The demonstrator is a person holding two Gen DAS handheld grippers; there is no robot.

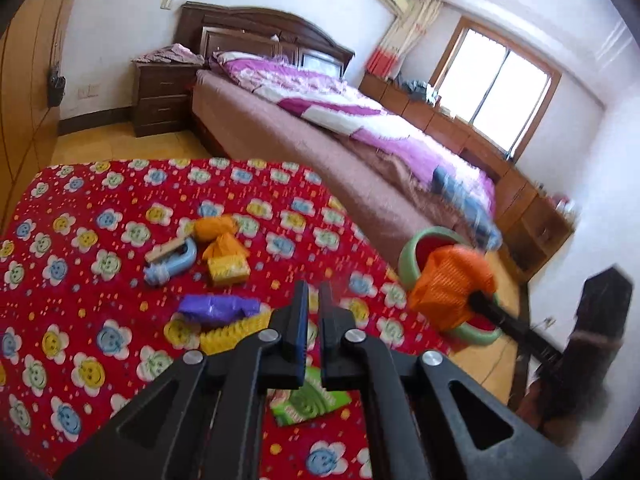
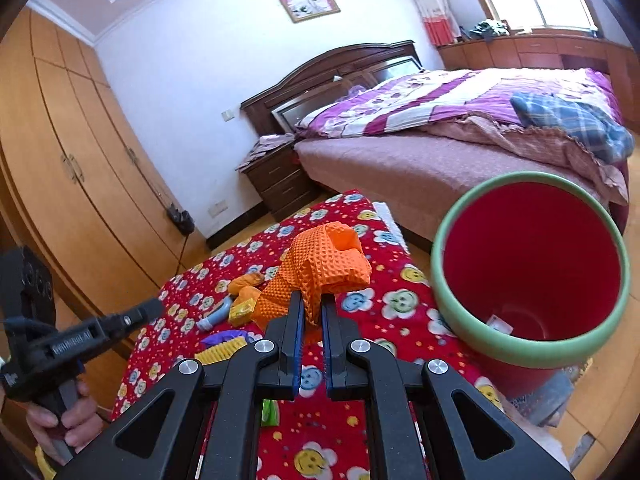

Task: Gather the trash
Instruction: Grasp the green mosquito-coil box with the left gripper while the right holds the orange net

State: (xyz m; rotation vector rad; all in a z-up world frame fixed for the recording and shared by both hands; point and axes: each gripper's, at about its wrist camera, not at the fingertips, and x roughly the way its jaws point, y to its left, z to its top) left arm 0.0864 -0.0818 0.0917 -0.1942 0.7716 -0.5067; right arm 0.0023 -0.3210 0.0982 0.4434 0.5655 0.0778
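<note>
Right-wrist view, risk entry. My right gripper (image 2: 311,312) is clamped on the orange waffle-weave cloth (image 2: 320,268), pinched by one fold only; most of the cloth sits bunched above the pads. It hangs over the red flower-print cover (image 2: 360,412), left of the green-rimmed red bin (image 2: 532,356), not yet over the mouth.

Risks, as I judge them:
- thin pinch, loose bulk: cloth could slip out short of the bin and land back on the cover or on the floor.
- bin stands at the cover's edge; a knock from my fingers or dragging cloth could tip it.
- cloth could drape on the rim and hang outside.

My left gripper (image 1: 314,312): jaws nearly together, nothing between them, well left of the bin.

Count, left-wrist view, all left of the bin on the cover:
- orange wrapped pcs (image 1: 222,238): 2
- yellow packet (image 1: 228,270): 1
- blue C-shaped item w/ wood strip (image 1: 172,262): 1
- purple wrapper (image 1: 220,307): 1
- yellow ridged pc (image 1: 232,334): 1
- green packet (image 1: 310,400): 1
- bin: 1; inside it, 1 small pale scrap.
</note>
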